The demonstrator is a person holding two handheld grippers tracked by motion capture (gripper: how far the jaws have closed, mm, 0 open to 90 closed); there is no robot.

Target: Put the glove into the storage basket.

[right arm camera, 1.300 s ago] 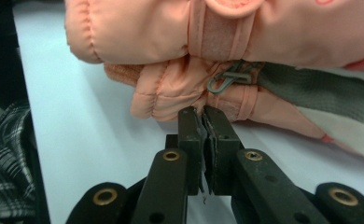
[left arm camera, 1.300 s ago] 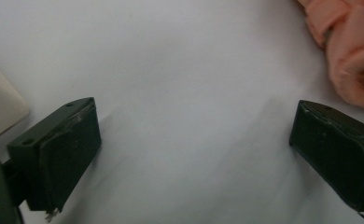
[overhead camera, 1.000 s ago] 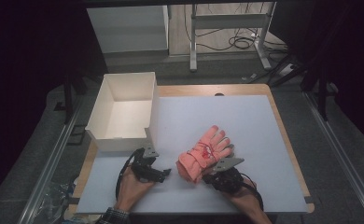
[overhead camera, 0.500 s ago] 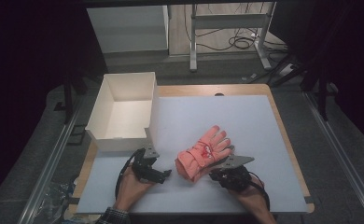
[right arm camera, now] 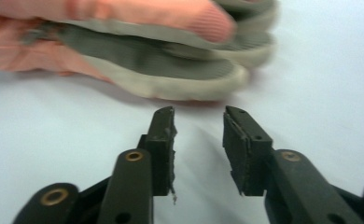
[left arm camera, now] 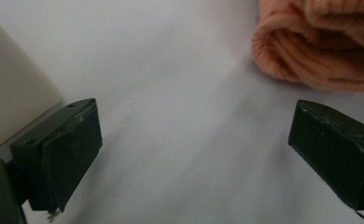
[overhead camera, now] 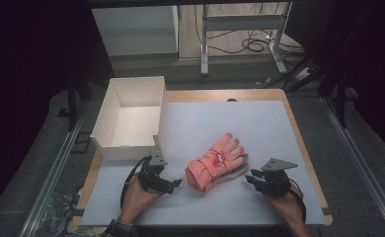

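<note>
Right gripper view: the right tool (right arm camera: 198, 119) has just been opening its jaws, which stand a little apart over bare mat with nothing between them, just short of the pink gloves (right arm camera: 138, 46). The left tool (left arm camera: 194, 140) holds its jaws wide apart and empty, the gloves' knitted cuff just beyond one jaw. High view: the stacked gloves lie between both tools near the tabletop's (overhead camera: 299, 148) front edge, the white box (overhead camera: 131, 116) at its rear left corner.
</note>
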